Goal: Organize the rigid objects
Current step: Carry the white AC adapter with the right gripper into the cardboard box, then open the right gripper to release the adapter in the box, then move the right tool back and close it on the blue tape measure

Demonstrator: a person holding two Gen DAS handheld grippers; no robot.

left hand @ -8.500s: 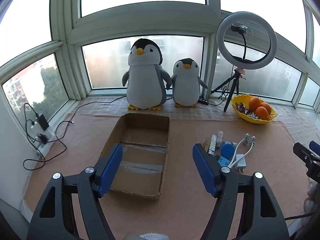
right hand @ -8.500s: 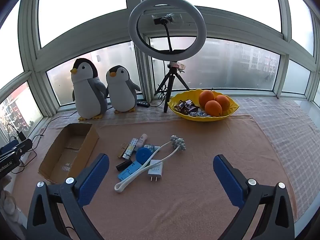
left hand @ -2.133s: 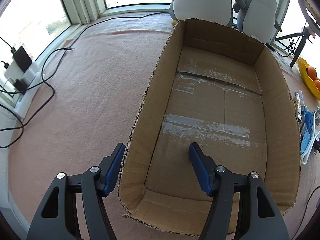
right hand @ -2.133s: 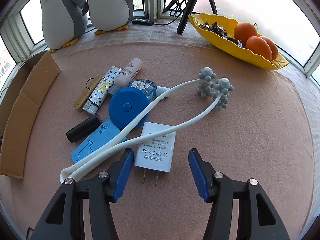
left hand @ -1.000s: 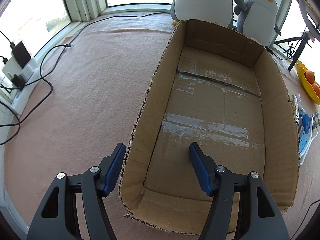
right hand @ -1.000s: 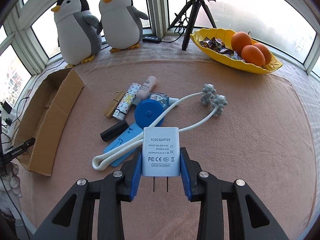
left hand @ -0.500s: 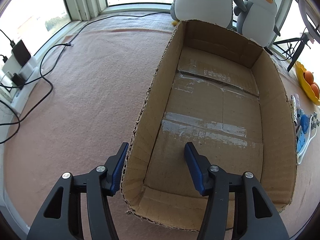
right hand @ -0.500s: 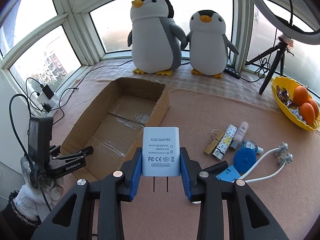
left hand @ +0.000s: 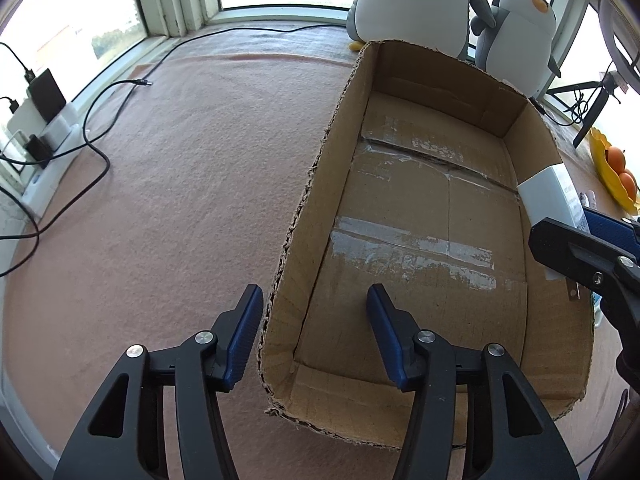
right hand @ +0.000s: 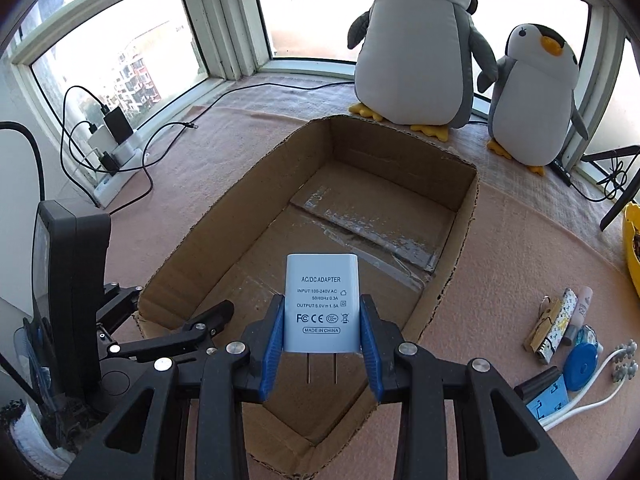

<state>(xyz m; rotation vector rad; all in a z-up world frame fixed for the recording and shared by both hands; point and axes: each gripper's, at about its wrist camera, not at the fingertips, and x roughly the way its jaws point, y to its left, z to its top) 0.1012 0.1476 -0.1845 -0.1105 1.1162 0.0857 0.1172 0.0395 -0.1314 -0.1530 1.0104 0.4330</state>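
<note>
We hold the white AC/DC adapter (right hand: 321,304) in our right gripper (right hand: 321,344), its blue jaws clamped on the adapter's two sides, prongs pointing back toward us. The adapter hangs over the near end of the open cardboard box (right hand: 224,236), above its taped floor. Our left gripper (left hand: 314,336) has its jaws partly spread astride the box's left wall (left hand: 304,216), one finger outside, one inside, neither visibly pressing the cardboard. On the pink cloth of the table (right hand: 520,256), to the right of the box, lie the blue tape measure (right hand: 582,362), a patterned tube (right hand: 558,326) and a white massager (right hand: 600,376). Two plush penguins (right hand: 416,48) stand behind the box.
</note>
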